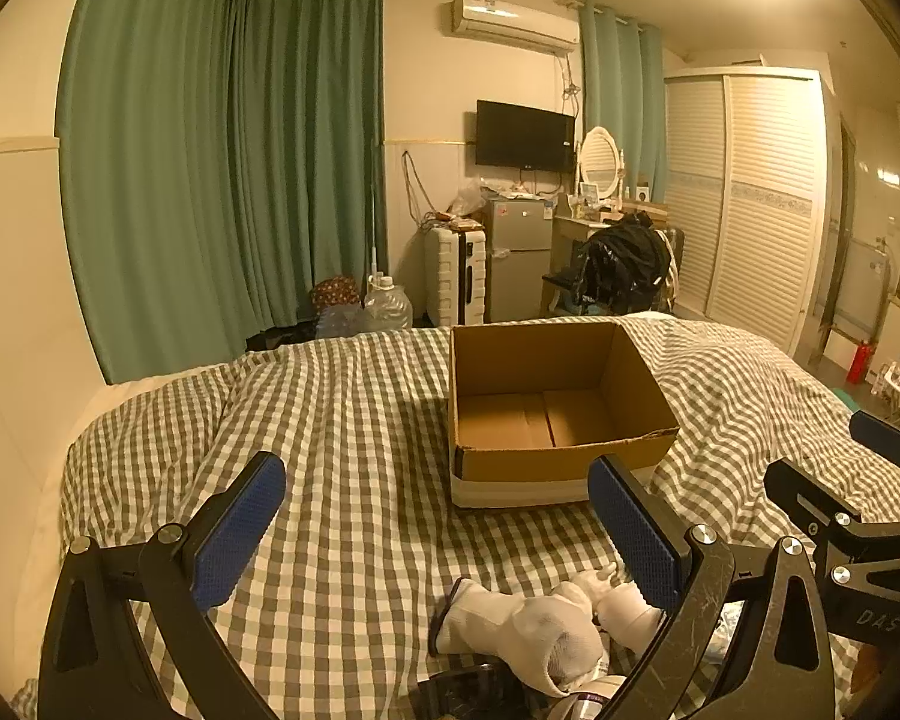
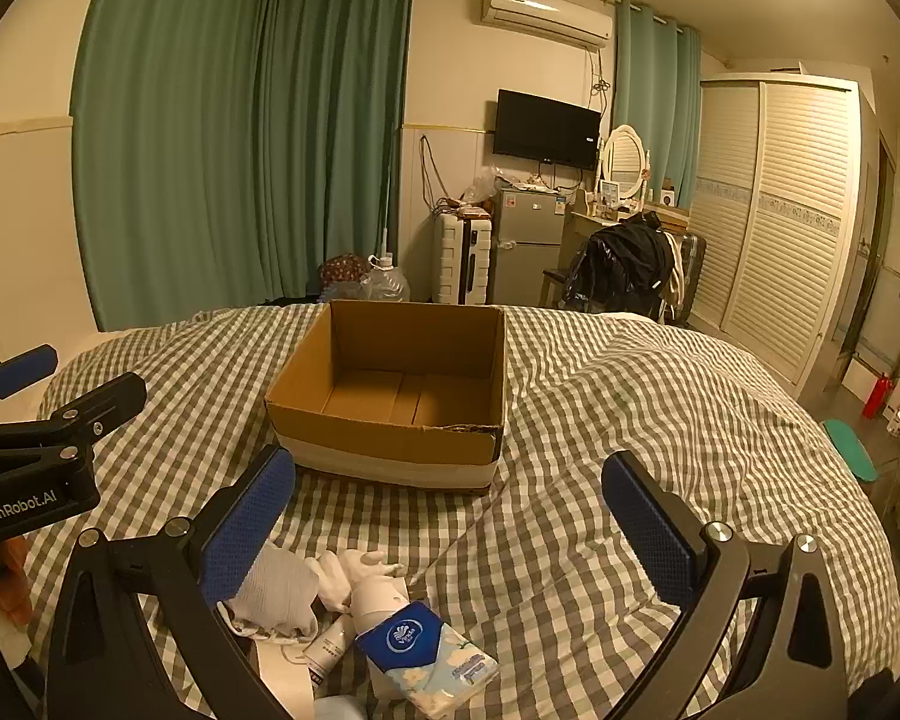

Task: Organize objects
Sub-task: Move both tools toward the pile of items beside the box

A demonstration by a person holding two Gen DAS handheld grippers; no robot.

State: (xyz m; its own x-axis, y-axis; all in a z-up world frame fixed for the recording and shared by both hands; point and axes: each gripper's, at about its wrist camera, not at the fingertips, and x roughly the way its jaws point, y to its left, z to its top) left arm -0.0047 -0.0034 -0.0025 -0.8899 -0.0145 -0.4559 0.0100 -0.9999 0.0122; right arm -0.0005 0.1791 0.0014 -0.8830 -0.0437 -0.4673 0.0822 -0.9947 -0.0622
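An open, empty cardboard box [image 1: 546,468] stands on the checked bed cover; it also shows in the right wrist view [image 2: 390,438]. Near the front lie a white sock [image 1: 528,624], a small white figure [image 2: 360,567], a white tube [image 2: 330,645] and a blue tissue pack [image 2: 432,660]. The sock shows in the right wrist view too [image 2: 282,591]. My left gripper [image 1: 438,516] is open and empty above the cover, left of the pile. My right gripper [image 2: 450,516] is open and empty above the pile.
The checked bed cover [image 1: 354,420] fills the foreground. Beyond the bed stand green curtains [image 1: 222,150], a white suitcase [image 1: 456,276], a small fridge [image 1: 519,252], a chair with black clothes [image 1: 624,264] and a louvred wardrobe [image 1: 750,192].
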